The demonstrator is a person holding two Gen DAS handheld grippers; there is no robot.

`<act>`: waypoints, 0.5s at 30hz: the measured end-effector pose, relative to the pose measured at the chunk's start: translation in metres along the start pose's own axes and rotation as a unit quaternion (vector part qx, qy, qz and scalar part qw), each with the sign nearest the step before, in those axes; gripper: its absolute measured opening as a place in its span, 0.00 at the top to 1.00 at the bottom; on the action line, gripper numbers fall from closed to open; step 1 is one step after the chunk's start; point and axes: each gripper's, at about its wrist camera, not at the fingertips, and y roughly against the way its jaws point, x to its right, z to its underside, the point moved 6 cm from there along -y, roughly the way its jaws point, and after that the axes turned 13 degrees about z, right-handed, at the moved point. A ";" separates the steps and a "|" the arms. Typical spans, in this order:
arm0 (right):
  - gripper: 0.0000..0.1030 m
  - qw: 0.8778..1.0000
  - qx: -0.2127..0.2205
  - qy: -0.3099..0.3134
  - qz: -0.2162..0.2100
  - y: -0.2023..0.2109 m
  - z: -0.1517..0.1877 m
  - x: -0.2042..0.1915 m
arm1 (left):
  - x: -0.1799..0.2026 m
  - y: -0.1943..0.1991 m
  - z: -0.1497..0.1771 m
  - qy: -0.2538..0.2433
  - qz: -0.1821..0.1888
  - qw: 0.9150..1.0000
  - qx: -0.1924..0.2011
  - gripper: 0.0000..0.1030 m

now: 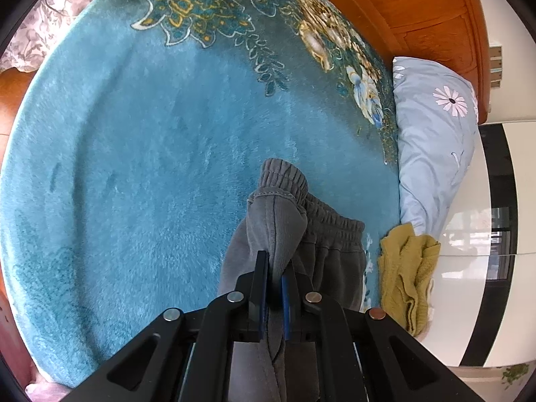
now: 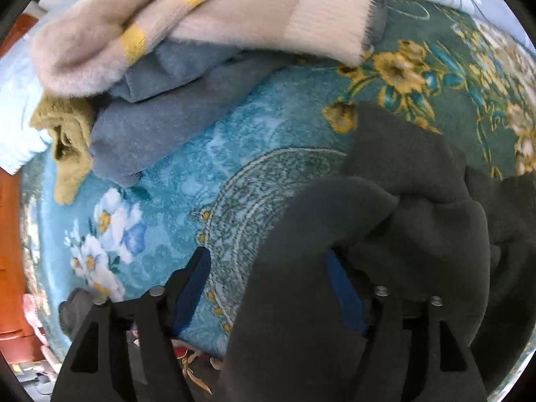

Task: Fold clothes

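Grey sweatpants (image 1: pixel 294 224) with an elastic waistband lie on a teal floral blanket (image 1: pixel 140 154). My left gripper (image 1: pixel 276 268) is shut on a fold of the grey fabric near the waistband, lifting it a little. In the right wrist view the same pants (image 2: pixel 395 221) appear dark grey and drape between the fingers of my right gripper (image 2: pixel 268 261). Its jaws stand wide apart, with fabric lying loose between them.
A stack of folded clothes, pink-cream (image 2: pixel 187 16) over blue-grey (image 2: pixel 160 114), sits on the blanket (image 2: pixel 187 181). An olive-yellow knit (image 1: pixel 407 271) lies by the blanket's edge, also seen in the right wrist view (image 2: pixel 68 140). A light blue pillow (image 1: pixel 432 140) and a wooden headboard (image 1: pixel 415 6) lie beyond.
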 end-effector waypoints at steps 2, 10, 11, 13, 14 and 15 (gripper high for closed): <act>0.31 1.000 0.002 0.017 0.022 -0.001 0.001 -0.003 | -0.002 -0.001 0.000 0.003 -0.001 1.000 -0.001 0.92; 0.91 0.997 -0.003 0.036 0.066 0.003 0.012 0.024 | 0.000 0.004 0.002 -0.002 0.001 1.000 -0.002 0.92; 0.91 0.999 -0.004 0.027 0.043 0.009 0.014 0.031 | 0.000 0.005 0.002 -0.002 0.002 1.000 -0.002 0.92; 0.92 1.000 -0.002 0.012 -0.001 0.023 0.019 0.046 | 0.001 0.008 0.003 -0.001 0.006 1.000 -0.001 0.92; 0.92 1.000 0.009 0.015 -0.024 0.036 0.023 0.054 | 0.001 0.009 0.003 0.001 0.008 1.000 0.000 0.92; 0.92 0.999 0.023 0.019 -0.045 0.050 0.027 0.064 | 0.000 0.010 0.003 0.003 0.008 1.000 0.000 0.92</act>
